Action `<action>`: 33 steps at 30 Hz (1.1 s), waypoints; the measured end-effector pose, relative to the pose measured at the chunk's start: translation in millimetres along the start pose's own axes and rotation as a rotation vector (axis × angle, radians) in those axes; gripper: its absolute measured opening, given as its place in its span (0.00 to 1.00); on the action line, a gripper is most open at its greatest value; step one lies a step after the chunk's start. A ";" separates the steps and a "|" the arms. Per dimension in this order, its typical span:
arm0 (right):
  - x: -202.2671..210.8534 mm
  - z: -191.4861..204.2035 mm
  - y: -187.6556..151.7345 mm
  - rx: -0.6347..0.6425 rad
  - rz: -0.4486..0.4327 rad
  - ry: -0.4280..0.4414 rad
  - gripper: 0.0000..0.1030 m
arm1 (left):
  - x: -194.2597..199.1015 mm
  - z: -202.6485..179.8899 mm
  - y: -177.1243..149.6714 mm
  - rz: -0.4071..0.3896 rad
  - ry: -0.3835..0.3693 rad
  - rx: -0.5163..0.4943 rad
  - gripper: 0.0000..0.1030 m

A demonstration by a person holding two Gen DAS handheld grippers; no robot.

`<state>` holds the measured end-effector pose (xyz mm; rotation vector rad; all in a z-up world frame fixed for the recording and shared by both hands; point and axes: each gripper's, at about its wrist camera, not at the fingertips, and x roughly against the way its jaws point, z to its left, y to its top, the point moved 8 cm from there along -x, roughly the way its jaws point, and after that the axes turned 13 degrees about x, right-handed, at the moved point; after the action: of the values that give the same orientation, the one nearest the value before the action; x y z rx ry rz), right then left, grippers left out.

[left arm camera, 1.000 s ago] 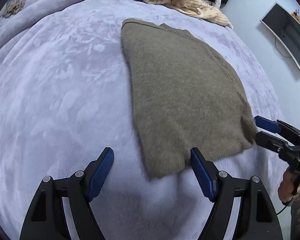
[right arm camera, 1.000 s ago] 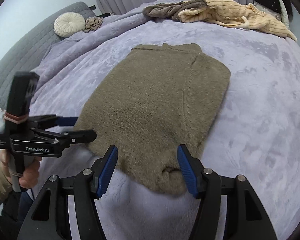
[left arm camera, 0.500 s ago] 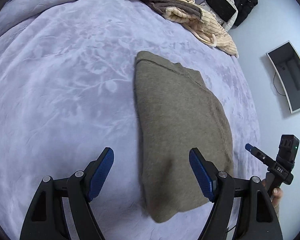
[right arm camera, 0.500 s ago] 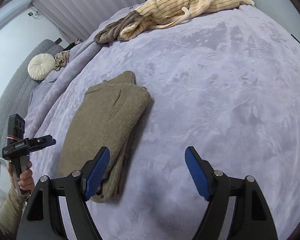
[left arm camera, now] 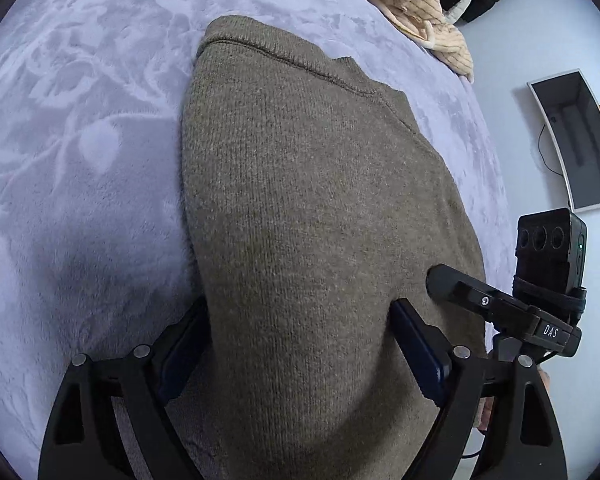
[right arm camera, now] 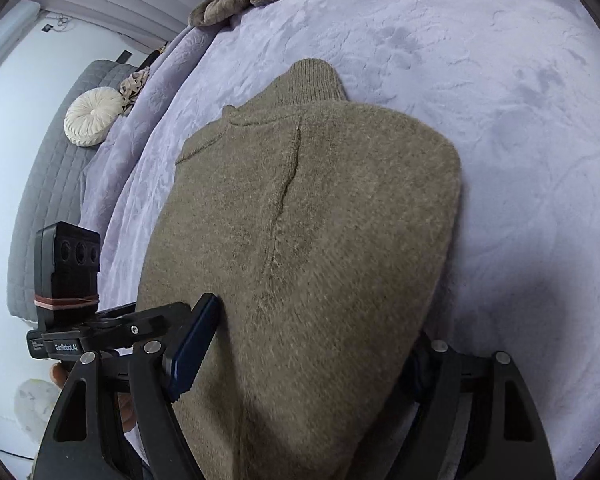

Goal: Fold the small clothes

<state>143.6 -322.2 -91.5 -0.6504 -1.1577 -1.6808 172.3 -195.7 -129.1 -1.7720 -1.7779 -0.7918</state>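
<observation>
A folded olive-brown knit sweater (left arm camera: pixel 316 208) lies on the lavender bedspread (left arm camera: pixel 80 160), collar end away from me. My left gripper (left arm camera: pixel 300 344) is open, its blue-padded jaws straddling the near hem, one finger on each side. In the right wrist view the same sweater (right arm camera: pixel 300 240) fills the middle, and my right gripper (right arm camera: pixel 300 352) is open astride the hem; its right finger is mostly hidden by cloth. Each gripper shows in the other's view, side by side at the hem.
A pile of cream ribbed and brown clothes (left arm camera: pixel 412 4) lies at the bed's far edge. A round cream cushion (right arm camera: pixel 94 116) rests by the grey headboard (right arm camera: pixel 48 184). A monitor (left arm camera: pixel 576 140) hangs on the wall to the right.
Both grippers have come down and forward from above the bed onto the sweater's near hem. Their open jaws now straddle the cloth, which fills both views.
</observation>
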 end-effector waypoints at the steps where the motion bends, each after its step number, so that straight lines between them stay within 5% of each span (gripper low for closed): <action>1: -1.7 0.1 2.9 -0.003 -0.006 0.001 0.76 | -0.9 -1.4 2.0 -0.002 0.003 -0.002 0.86; 6: -5.5 7.8 8.1 0.027 0.000 -0.006 0.49 | 3.1 -16.4 3.9 -0.033 0.046 -0.069 0.60; 10: 0.4 14.3 10.5 0.051 0.002 -0.031 0.44 | 12.2 -22.9 4.4 -0.054 0.081 -0.094 0.52; 33: 42.4 78.8 -5.6 0.107 0.017 -0.128 0.40 | 82.2 -29.2 -43.6 -0.108 0.179 -0.156 0.47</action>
<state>114.6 -267.3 -26.8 -0.7066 -1.3190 -1.5701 125.4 -157.6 -52.5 -1.6527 -1.7445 -1.1242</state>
